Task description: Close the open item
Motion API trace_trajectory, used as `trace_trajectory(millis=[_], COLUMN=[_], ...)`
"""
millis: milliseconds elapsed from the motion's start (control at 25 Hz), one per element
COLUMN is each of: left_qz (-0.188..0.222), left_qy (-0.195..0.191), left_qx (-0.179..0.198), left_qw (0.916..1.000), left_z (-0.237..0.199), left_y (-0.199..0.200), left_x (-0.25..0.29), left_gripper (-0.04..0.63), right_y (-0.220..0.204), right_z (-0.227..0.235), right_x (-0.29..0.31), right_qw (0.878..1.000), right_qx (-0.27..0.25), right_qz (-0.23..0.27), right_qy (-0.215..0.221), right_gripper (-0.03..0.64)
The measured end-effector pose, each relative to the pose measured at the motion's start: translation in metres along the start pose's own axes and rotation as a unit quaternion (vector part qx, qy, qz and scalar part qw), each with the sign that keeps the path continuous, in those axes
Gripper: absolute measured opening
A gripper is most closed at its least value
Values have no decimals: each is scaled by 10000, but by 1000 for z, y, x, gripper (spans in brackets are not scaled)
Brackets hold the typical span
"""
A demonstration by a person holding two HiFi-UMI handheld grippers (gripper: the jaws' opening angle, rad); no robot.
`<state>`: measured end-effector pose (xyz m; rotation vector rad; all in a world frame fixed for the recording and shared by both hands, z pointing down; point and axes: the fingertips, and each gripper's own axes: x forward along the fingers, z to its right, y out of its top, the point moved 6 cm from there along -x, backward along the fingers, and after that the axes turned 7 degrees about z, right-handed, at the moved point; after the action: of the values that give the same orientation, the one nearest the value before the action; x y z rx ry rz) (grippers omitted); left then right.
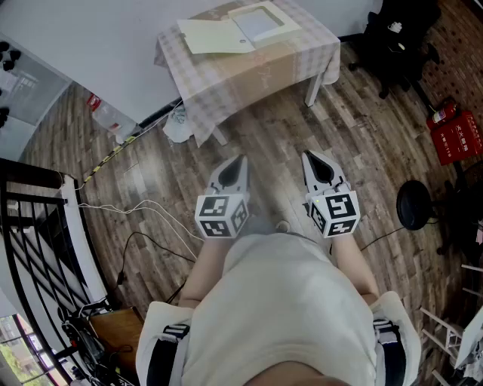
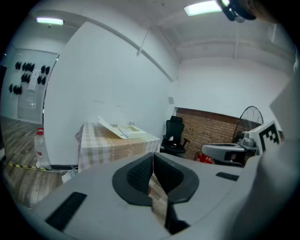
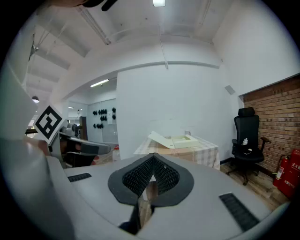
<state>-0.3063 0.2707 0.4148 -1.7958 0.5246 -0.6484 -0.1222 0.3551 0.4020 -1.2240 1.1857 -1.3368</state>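
At the far left a clear plastic bottle with a red label (image 1: 106,114) stands on the wooden floor by the white wall; what it holds cannot be made out. To its right is the small table draped in a beige checked cloth (image 1: 249,71). On the tabletop lies the flat cream cardboard box (image 1: 260,22). It is open, with its hinged lid (image 1: 215,35) folded out to the left and slanting upward in the gripper views. Its shallow tray shows only a pale flat inner surface.

The left gripper (image 1: 240,160) and the right gripper (image 1: 309,156) hang side by side over bare floor, well short of the table. Each has its jaw tips pressed together with nothing between them.

A black office chair (image 1: 396,38) stands to the right of the table.
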Motion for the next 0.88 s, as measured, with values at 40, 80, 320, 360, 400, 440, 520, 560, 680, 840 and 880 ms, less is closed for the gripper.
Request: trace_trajectory(millis=[40,80,320,360,400,440,520,560,680,840,880], left_qz=[18,31,38,50,63,72,87,101,153,156,138], left_qy=[-10,-20,-47,-51,-53,-54,-52,-48,-14,8,11], left_qx=[-8,-10,-10,-27,-35,-34,-21,-15,-16,-19,-8], left_qw=[10000,10000,10000,10000,10000,10000,9999,9999,9999,9999,9999], left_z=[2,4,7,8,8,9,11,13,15,18,19], left_y=[1,1,1,0,0,0,0,0,1,-1,-2], left_x=[0,0,-6,-7,-7,-8,-9,-10,-13,-17,-18], left_gripper=[6,6,6,6,6,6,6,6,6,6,6], right_y=[1,1,4,4,4,4,5,6,6,3,3], right_z=[0,0,-6,-6,-6,-7,-7,-7,-5,-3,-4], right_x=[-1,-2,-9,-10,-11,-11,-13,-14,-17,-18,-17], right_qw=[10000,10000,9999,9999,9999,9999,9999,9999,9990,9992,9993], right_qx=[-7,-15,-47,-59,-73,-83,-56,9,346,311,266], right_qz=[-6,-10,32,30,28,29,53,74,129,115,110], right_qy=[11,22,94,95,99,106,132,155,247,218,234], right_gripper=[0,0,-1,0,0,0,0,0,0,0,0])
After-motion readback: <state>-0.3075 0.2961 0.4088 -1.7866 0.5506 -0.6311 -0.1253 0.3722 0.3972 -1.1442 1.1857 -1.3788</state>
